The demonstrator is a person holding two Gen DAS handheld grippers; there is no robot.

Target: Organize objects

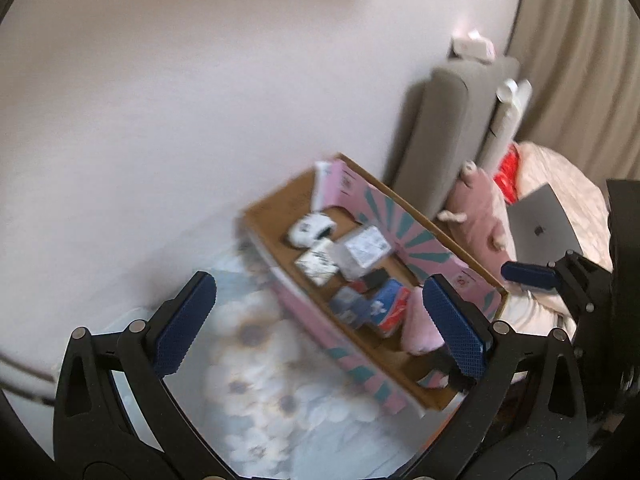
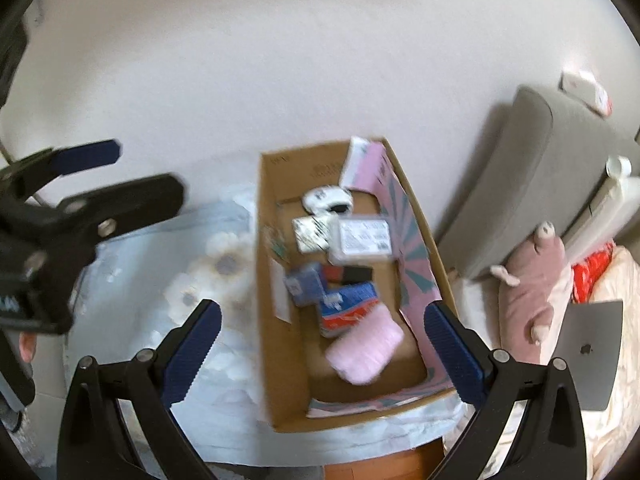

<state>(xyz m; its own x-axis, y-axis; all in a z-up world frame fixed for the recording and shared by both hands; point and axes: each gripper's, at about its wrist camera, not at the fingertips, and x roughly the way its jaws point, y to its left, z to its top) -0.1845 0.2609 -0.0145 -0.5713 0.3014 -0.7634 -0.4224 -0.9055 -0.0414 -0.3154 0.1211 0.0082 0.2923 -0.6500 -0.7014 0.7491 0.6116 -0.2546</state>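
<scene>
Currently: both grippers, left gripper [image 1: 320, 320] and right gripper [image 2: 324, 354], hovering spread, gripping nothing. Pink fluffy pouch [image 2: 364, 350] lying at near end of cardboard box [image 2: 266, 280]; seeming light, soft, squashy; pinching mid-body probably safest.

Pale blank wall [image 2: 280, 60] filling the upper view, soft daylight falling across it. Grey padded headboard [image 2: 552, 168] leaning against the wall at right. Beige curtain [image 1: 580, 60] hanging beyond it. Floral blue-and-white cloth [image 2: 192, 280] covering the surface below
</scene>
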